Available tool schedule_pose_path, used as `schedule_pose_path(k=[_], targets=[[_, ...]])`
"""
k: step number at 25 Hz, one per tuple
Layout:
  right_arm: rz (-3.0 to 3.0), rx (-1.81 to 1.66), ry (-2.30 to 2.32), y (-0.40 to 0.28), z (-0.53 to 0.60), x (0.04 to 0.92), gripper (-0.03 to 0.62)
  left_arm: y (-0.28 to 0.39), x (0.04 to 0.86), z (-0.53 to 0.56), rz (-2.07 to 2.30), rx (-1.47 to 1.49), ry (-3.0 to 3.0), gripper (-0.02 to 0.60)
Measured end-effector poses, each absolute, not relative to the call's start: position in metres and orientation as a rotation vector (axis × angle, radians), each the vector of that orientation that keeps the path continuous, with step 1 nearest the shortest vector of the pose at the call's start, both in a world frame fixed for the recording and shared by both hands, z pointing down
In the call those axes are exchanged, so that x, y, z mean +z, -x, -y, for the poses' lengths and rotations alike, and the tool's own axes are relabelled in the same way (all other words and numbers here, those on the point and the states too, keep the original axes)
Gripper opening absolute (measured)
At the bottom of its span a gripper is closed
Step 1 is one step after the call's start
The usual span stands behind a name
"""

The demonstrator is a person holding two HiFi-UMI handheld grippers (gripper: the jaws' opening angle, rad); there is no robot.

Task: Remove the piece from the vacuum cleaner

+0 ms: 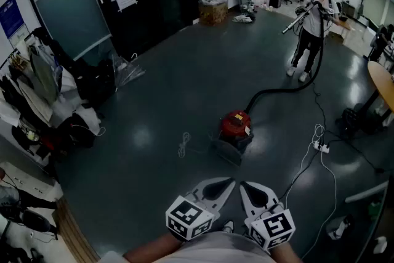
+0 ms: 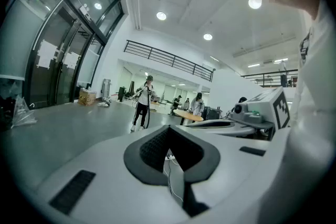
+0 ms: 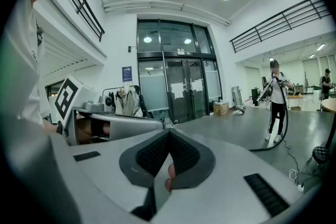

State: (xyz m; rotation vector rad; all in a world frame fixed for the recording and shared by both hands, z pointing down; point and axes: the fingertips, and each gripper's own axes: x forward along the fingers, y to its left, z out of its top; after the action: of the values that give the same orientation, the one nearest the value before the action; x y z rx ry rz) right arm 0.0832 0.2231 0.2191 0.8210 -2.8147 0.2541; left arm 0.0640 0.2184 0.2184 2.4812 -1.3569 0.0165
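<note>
Only at the approach step, with nothing grasped. Holding left tool (image 1: 225, 185) and right tool (image 1: 249, 189) clenched shut and empty, side by side near the body. Facing the red vacuum cleaner (image 1: 236, 125) ahead on the floor (image 1: 178, 71), well apart from both tools, its hose (image 1: 277, 90) running to a person (image 1: 311, 28). Next, probably: walk in, unclench a tool, pick out the removable piece, not identifiable from here

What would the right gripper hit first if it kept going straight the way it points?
Probably the red vacuum cleaner, standing on the floor ahead of the right gripper; depth is hard to judge.
</note>
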Motion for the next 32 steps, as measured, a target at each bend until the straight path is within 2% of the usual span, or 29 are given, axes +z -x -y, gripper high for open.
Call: schedule_pose_path(k=[32], targets=[[2.849, 0.280, -0.708, -0.102, -0.196, 0.241, 0.011, -0.073, 0.243, -0.185, 1.458, 0.058, -2.435, 0.003]])
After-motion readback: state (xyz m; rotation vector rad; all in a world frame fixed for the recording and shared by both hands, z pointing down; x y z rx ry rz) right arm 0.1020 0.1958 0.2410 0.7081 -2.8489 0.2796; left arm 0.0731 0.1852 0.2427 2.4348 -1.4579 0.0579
